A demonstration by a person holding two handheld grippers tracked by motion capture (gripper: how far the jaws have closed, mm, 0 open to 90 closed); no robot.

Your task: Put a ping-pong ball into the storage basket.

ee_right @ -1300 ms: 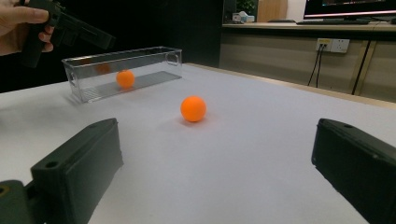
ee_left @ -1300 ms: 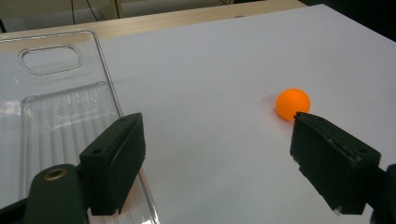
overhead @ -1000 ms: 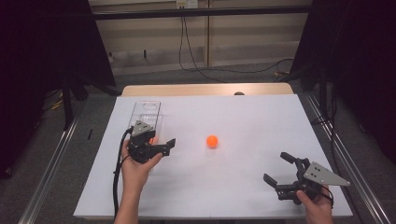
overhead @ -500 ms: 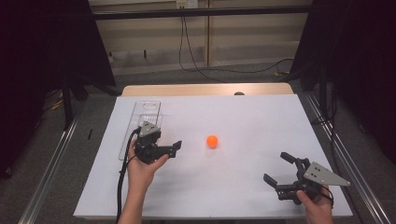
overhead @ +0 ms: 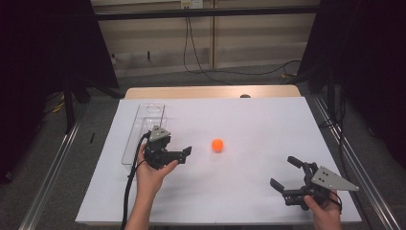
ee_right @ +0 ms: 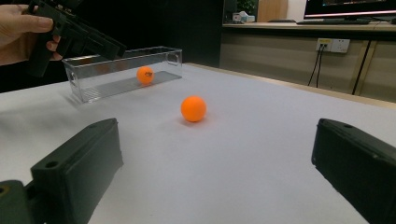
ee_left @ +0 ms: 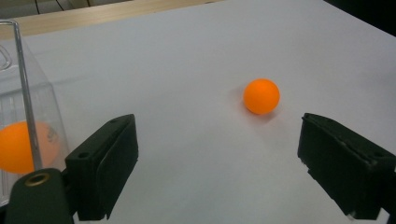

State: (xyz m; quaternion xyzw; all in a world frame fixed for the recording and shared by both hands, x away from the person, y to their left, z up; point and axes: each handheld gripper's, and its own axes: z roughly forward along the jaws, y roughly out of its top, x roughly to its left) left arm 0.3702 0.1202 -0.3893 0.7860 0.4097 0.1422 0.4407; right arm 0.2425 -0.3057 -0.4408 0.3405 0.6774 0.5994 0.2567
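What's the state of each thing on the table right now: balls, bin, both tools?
Loose orange ball: lying on the white table, untouched, apart from both tools.
Second orange ball: inside the clear bin.
Clear bin: upright, open top, at the table's left side, beside the left tool.
Left tool: open, jaws have just been opening, nothing between them, facing the loose ball.
Right tool: open, empty, near the table's front right.

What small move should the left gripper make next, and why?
Probably ease the left gripper forward toward the loose orange ball: its jaws stand open and empty, the ball lies just ahead on the table, and another ball already sits in the clear box.
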